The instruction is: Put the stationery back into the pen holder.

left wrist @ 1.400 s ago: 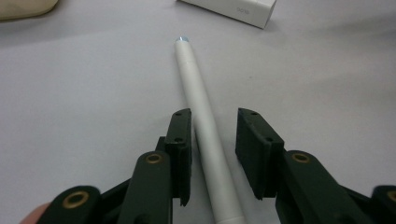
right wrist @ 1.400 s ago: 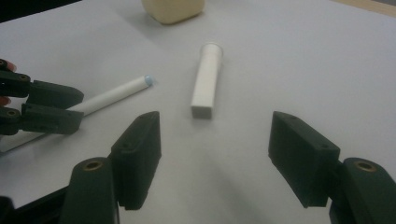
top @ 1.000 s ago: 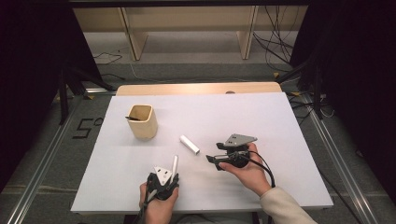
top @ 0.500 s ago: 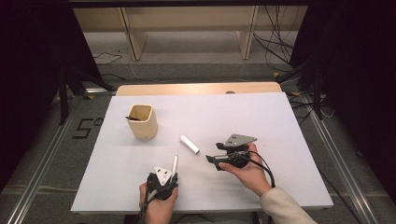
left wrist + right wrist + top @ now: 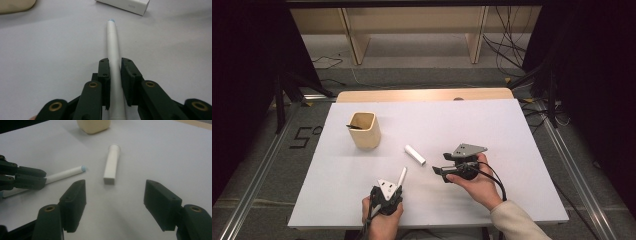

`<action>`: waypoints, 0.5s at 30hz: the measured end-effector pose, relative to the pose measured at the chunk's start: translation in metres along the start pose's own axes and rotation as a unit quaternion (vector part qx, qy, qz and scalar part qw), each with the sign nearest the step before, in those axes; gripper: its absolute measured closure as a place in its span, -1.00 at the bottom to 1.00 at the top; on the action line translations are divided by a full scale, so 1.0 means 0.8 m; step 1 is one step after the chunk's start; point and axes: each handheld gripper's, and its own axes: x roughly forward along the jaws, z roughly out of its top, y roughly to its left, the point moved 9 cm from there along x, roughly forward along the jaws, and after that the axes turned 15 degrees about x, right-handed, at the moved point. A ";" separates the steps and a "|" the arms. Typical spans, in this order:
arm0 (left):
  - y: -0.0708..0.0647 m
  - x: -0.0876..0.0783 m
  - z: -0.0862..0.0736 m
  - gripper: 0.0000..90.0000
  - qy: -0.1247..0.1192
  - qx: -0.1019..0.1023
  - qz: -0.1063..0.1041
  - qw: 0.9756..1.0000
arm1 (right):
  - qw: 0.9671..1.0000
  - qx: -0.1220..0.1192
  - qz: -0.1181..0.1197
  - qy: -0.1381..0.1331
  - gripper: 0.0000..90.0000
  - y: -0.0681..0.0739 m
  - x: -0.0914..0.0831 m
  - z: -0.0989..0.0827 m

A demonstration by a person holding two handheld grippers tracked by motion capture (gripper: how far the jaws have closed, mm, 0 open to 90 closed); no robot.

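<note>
Left gripper (image 5: 115,82) has just been closing and now clamps the white pen (image 5: 113,50) near the table's (image 5: 512,130) front edge. Right gripper (image 5: 115,202) hovers open over the cap (image 5: 111,163). Capping is likely next; nothing is joined yet.

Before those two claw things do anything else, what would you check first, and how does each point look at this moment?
1. Left gripper clamped on the white pen: ok, jaws have just been closing and now sit against its barrel.
2. Pen tip free: ok, it points toward the white cap, apart from it.
3. Right gripper ready: ok, jaws wide, nothing between them.
4. Cap reachable: ok, it lies on the table ahead of the right gripper.
5. Beige cup upright: ok.
6. Grip firm enough to lift: cannot tell.
</note>
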 end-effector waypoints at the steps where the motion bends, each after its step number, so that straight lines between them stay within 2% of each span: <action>1: 0.000 0.000 0.000 0.73 0.000 0.001 0.000 1.000 | 1.000 0.001 0.000 -0.001 -0.22 0.000 0.000 0.000; 15: 0.003 -0.002 -0.001 0.75 -0.005 0.001 -0.019 1.000 | 1.000 0.001 -0.001 -0.004 -0.22 -0.001 0.000 0.001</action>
